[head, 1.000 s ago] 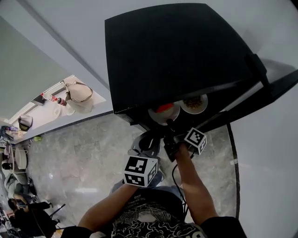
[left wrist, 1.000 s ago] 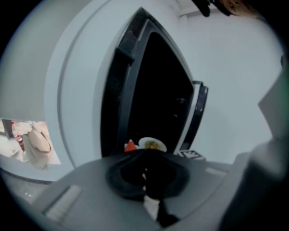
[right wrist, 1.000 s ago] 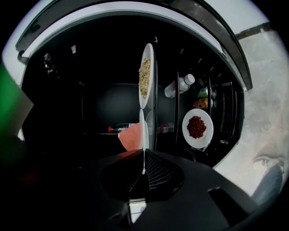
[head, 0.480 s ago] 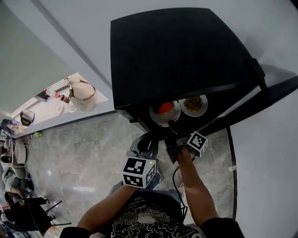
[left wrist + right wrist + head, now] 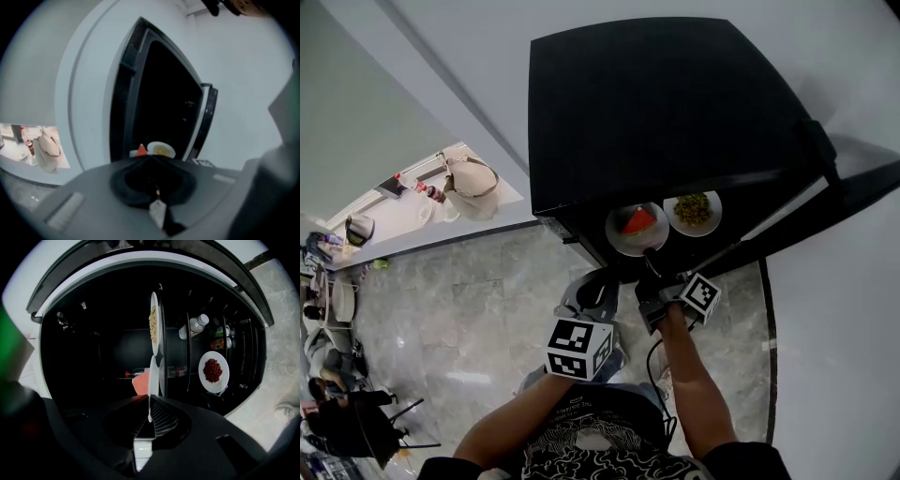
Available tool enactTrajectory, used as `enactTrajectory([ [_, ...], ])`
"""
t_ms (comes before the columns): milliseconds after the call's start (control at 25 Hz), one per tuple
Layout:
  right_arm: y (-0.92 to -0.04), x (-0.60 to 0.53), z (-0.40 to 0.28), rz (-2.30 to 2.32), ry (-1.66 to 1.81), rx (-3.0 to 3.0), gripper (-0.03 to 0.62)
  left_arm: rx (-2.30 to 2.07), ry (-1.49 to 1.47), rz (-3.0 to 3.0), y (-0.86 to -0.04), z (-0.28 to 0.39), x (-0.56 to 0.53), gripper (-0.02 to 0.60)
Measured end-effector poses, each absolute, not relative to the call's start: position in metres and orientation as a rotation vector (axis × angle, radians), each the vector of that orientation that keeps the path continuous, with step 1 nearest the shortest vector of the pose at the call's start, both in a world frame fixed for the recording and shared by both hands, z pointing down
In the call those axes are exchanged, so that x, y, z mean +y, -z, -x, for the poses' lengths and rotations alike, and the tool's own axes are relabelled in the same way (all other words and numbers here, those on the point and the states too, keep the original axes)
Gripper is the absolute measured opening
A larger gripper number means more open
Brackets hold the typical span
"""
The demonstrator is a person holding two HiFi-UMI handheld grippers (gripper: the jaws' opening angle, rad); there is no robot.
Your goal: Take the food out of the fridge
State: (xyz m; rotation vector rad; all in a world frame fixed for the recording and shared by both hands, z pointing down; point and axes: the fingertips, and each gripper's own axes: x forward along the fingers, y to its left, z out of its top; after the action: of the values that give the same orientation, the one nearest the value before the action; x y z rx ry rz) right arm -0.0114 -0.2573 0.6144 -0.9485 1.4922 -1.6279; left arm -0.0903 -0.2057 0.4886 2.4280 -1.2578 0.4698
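The black fridge [image 5: 666, 103] stands open, its door [image 5: 825, 206] swung out to the right. Two white plates sit side by side inside. One plate [image 5: 619, 239] carries a red watermelon wedge [image 5: 638, 220]; the other [image 5: 692, 211] holds yellowish-green food. My right gripper [image 5: 648, 255] is shut on the near rim of the watermelon plate, which shows edge-on [image 5: 151, 376] in the right gripper view. My left gripper [image 5: 596, 281] hangs back below the fridge, jaws shut and empty [image 5: 149, 157], pointing towards both plates [image 5: 161, 149].
Another shelf holds a third plate of red beans [image 5: 213, 371], with bottles [image 5: 194, 326] behind it. A white counter with a beige bag [image 5: 469, 183] lies left of the fridge. Grey marble floor [image 5: 469, 300] spreads below, with seated people [image 5: 337, 412] far left.
Both plates now show more fully from under the fridge's top edge. The right gripper has tilted slightly while keeping its hold on the rim. The left gripper has barely moved.
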Motion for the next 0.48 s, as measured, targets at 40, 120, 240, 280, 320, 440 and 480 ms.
enactTrajectory([
  [40,-0.613,-0.257,0.011,0.944,1.620,1.499,0.006,-1.260,-0.469,-2.427,-0.489,0.091,-0.206,0.000],
  [120,-0.610,-0.257,0.010,0.933,1.601,1.525,0.006,-1.264,-0.469,-2.425,-0.489,0.091,-0.206,0.000],
  [240,-0.600,-0.257,0.007,0.917,1.577,1.557,0.006,-1.264,-0.472,-2.423,-0.490,0.090,-0.205,0.000],
  [280,-0.596,-0.257,0.006,0.912,1.569,1.563,0.006,-1.265,-0.472,-2.423,-0.490,0.089,-0.204,0.000],
  [320,-0.591,-0.256,0.005,0.906,1.560,1.568,0.006,-1.266,-0.471,-2.423,-0.489,0.088,-0.204,0.000],
  [440,-0.573,-0.251,-0.001,0.889,1.530,1.586,0.006,-1.274,-0.453,-2.423,-0.484,0.085,-0.203,0.000],
  [480,-0.568,-0.249,-0.003,0.883,1.520,1.594,0.006,-1.279,-0.443,-2.420,-0.482,0.085,-0.203,0.000],
])
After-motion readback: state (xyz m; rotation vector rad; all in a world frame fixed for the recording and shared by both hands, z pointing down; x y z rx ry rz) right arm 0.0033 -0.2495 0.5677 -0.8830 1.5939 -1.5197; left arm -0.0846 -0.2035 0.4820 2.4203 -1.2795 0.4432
